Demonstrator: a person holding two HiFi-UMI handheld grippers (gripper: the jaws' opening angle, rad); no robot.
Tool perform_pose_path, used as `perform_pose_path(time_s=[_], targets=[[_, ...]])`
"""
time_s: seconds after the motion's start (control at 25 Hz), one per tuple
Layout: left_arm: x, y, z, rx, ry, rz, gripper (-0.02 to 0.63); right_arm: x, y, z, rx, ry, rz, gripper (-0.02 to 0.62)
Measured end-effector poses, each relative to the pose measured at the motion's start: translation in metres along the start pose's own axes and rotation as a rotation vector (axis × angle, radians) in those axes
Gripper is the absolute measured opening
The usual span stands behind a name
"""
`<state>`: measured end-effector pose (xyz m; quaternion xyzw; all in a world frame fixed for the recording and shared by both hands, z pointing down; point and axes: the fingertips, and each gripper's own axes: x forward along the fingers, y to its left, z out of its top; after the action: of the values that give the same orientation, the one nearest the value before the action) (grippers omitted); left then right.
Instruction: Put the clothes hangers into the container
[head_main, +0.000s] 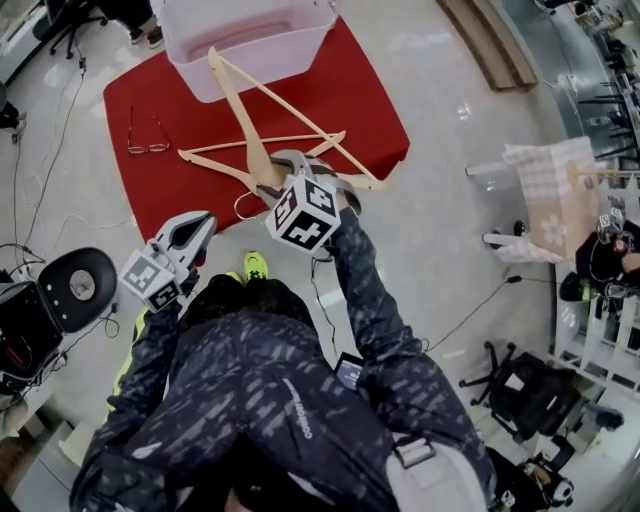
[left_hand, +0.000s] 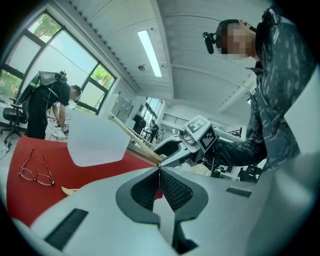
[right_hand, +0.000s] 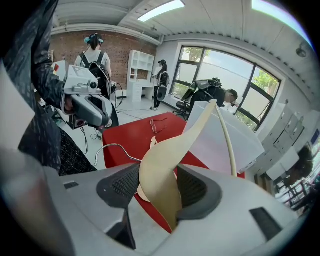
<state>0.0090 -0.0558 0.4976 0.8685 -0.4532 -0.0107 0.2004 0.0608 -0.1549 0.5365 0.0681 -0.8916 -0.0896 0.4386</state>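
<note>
Right jaws: your right gripper (right_hand: 159, 186) stands fairly wide and is clamped on a wooden hanger (head_main: 236, 112), both pads pressing the flat faces of its broad arm close to the neck
Left jaws: your left gripper (left_hand: 159, 170) is closed tip to tip, with nothing between the pads
Held hanger: it is lifted off the red mat (head_main: 352, 92) at the gripped end and slants up and away from you; its far tip reaches the near wall of the container (head_main: 282, 48), though you cannot tell whether it touches; its metal hook curls out just beside your right jaws
Second hanger: a second hanger (head_main: 200, 158) lies flat on the mat near the near edge, partly under the held one, its left tip pointing toward the mat's left edge
Container: translucent and open-topped, it stands at the mat's far edge
Glasses: a pair of glasses (head_main: 147, 136) lies near the mat's left edge, well apart from both hangers
Left gripper's place: off the mat, past its near left corner, over the floor (head_main: 470, 240) beside your knee
</note>
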Motion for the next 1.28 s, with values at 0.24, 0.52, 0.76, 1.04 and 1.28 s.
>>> perform_pose_path(time_s=[0.24,0.52,0.76,1.04,1.28], targets=[[-0.007,-0.008,0.021,0.016,-0.028,0.012,0.011,-0.026,-0.020,0.035,-0.030,-0.058,-0.045,0.236],[-0.021,0.009,0.033,0.015,-0.056,0.061,0.011,-0.037,-0.050,0.077,-0.069,-0.112,-0.084,0.236],[-0.030,0.030,0.048,0.020,-0.080,0.075,0.011,-0.034,-0.076,0.116,-0.112,-0.140,-0.120,0.236],[-0.023,0.053,0.062,0.007,-0.106,0.068,0.011,-0.029,-0.124,0.160,-0.152,-0.185,-0.173,0.236],[-0.016,0.083,0.076,-0.008,-0.109,0.062,0.011,-0.011,-0.163,0.190,-0.175,-0.209,-0.191,0.236]])
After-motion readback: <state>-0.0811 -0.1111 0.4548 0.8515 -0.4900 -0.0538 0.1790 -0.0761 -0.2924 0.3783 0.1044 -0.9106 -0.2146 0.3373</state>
